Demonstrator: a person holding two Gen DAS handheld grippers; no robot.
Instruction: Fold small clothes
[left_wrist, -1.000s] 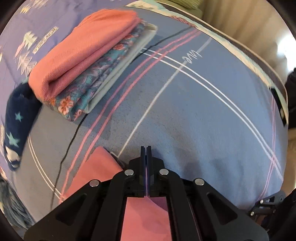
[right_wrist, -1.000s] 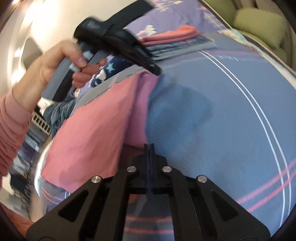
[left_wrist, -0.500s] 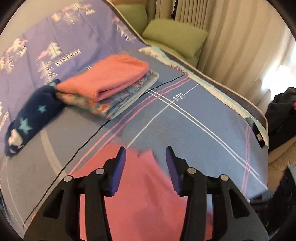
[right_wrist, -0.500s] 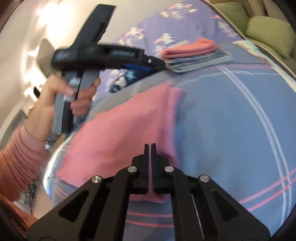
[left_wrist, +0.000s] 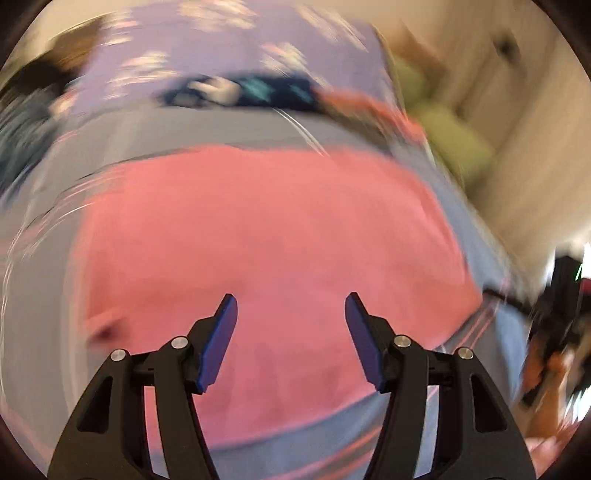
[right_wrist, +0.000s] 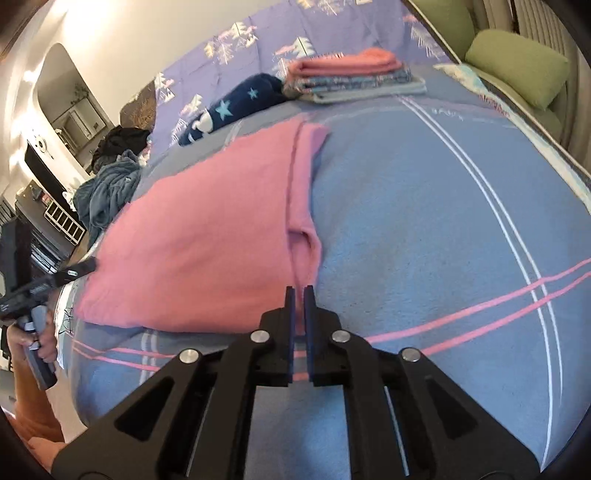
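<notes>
A pink garment (right_wrist: 207, 236) lies spread flat on the blue blanket (right_wrist: 424, 221) that covers the bed, one side folded in so that a narrow strip runs along its right edge and ends in a small rounded fold near the front. The right gripper (right_wrist: 299, 291) sits low over the blanket just beside that front corner; its jaws are almost together with a thin gap between them, and no cloth is caught in the gap. In the left wrist view, heavily smeared by motion blur, the same pink garment (left_wrist: 258, 251) fills the middle of the frame, and the left gripper (left_wrist: 290, 306) hangs above it with its jaws spread wide and nothing between them. In the right wrist view the left gripper (right_wrist: 33, 288) appears at the far left edge, off the near-left corner of the garment, held in the person's left hand (right_wrist: 37, 336). Farther back on the bed a stack of folded clothes (right_wrist: 351, 77) rests with a salmon piece on top, and a dark blue star-patterned garment (right_wrist: 232, 107) lies just beside it. A heap of grey-blue cloth (right_wrist: 107, 192) sits at the left side of the bed, and a green cushion (right_wrist: 517, 70) lies beyond the bed's right edge.
</notes>
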